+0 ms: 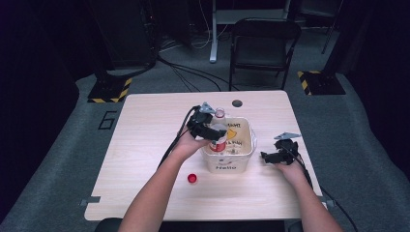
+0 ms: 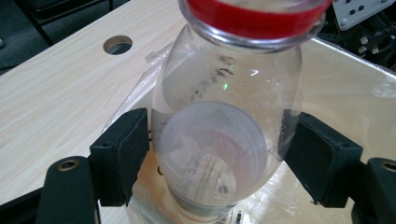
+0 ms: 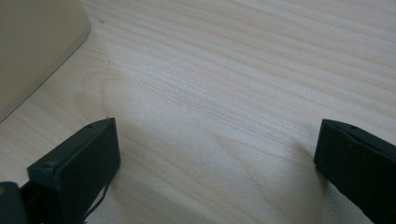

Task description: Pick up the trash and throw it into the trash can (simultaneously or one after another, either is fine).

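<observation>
A clear plastic bottle [image 1: 219, 130] with a red label [image 2: 254, 16] and no cap stands over the left side of a white bin [image 1: 227, 164] printed "Hello". My left gripper [image 1: 212, 130] reaches it from the left. In the left gripper view the bottle [image 2: 224, 93] sits between the two black pads [image 2: 133, 149], which lie against its sides above the bin's lined inside [image 2: 341, 88]. A red cap [image 1: 192, 178] lies on the table in front of the bin. My right gripper [image 1: 266, 155] rests to the right of the bin, open over bare wood [image 3: 217, 154].
The light wooden table [image 1: 145, 145] has a round cable hole [image 1: 237, 103] behind the bin. The bin's corner [image 3: 32, 42] is close to the right gripper. A black folding chair [image 1: 263, 46] stands beyond the far edge, with cables on the floor.
</observation>
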The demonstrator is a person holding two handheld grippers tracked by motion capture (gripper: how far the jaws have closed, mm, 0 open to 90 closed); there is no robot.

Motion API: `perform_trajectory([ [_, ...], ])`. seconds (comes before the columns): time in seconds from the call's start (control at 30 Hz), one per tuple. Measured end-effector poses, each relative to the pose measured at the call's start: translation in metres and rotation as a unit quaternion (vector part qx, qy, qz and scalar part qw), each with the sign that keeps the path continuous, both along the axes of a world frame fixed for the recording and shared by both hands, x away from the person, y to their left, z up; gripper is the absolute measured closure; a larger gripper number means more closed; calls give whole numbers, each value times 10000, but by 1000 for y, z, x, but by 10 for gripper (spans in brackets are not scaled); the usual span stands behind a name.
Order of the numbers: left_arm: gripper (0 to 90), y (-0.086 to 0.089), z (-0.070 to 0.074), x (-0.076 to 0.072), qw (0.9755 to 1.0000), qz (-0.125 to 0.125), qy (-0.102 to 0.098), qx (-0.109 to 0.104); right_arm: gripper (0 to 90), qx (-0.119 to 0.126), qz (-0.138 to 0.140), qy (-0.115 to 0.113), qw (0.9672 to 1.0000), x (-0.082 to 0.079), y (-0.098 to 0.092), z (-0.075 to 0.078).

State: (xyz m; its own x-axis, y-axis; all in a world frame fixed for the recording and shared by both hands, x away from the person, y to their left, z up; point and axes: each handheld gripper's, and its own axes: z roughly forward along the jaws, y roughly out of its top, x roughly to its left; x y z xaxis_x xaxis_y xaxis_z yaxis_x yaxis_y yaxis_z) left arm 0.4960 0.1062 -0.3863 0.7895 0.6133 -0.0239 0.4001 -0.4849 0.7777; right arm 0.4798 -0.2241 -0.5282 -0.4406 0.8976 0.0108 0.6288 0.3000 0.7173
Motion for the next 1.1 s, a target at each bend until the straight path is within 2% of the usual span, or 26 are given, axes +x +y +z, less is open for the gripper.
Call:
perform_trajectory([
  [0.33, 237, 14, 10, -8, 9998, -73, -39, -182, 0, 4, 4, 4, 10000, 0, 0, 0],
  [0.63, 233, 32, 18, -22, 9993, -115, -92, -339, 0, -1, 54, 30, 10000, -1, 0, 0],
  [0.93, 269, 51, 21, -38, 9992, -194, -144, -333, 0, -1, 57, 31, 10000, -1, 1, 0],
  [1.1, 299, 59, 21, -46, 9991, -150, -191, -347, 0, 0, 104, 33, 9999, -1, 1, 0],
])
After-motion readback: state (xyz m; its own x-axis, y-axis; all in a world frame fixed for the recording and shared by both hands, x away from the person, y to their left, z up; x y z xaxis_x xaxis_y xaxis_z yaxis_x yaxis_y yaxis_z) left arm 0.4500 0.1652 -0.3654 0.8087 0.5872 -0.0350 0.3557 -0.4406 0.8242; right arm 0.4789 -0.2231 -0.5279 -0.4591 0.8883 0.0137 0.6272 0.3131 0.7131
